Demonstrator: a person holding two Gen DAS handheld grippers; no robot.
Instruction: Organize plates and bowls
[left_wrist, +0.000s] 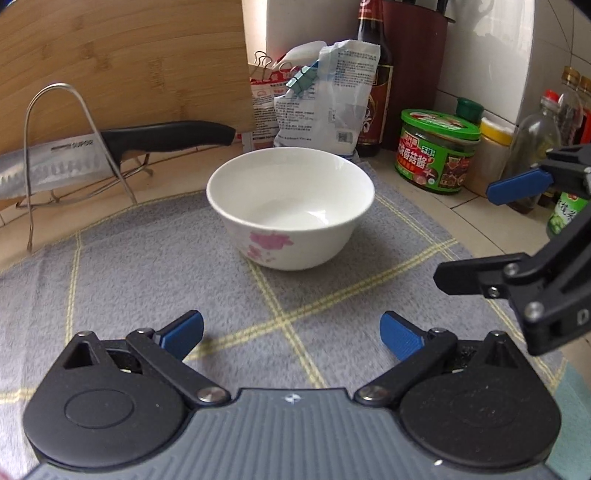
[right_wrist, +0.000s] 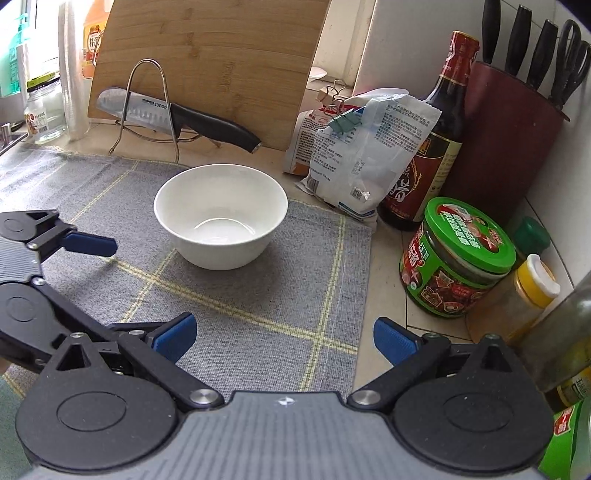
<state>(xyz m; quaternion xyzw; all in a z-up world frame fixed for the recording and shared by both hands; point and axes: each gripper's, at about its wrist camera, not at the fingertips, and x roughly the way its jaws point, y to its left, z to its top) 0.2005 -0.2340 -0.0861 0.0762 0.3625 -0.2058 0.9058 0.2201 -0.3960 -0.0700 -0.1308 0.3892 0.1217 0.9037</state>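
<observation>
A white bowl (left_wrist: 290, 206) with a pink flower print stands upright and empty on a grey checked cloth (left_wrist: 166, 266). My left gripper (left_wrist: 291, 334) hovers just short of it, open, with nothing between its blue pads. In the right wrist view the same bowl (right_wrist: 221, 216) sits ahead and slightly left of my right gripper (right_wrist: 283, 338), which is also open and empty. The right gripper (left_wrist: 476, 232) shows at the right edge of the left wrist view, and the left gripper (right_wrist: 125, 284) enters the right wrist view from the left. No plates are in view.
A knife (right_wrist: 177, 116) rests in a wire rack (right_wrist: 147, 107) against a leaning bamboo board (right_wrist: 207, 55) behind the bowl. Clipped bags (right_wrist: 362, 155), a dark sauce bottle (right_wrist: 432, 140), a knife block (right_wrist: 513, 140) and a green-lidded jar (right_wrist: 458, 258) crowd the right.
</observation>
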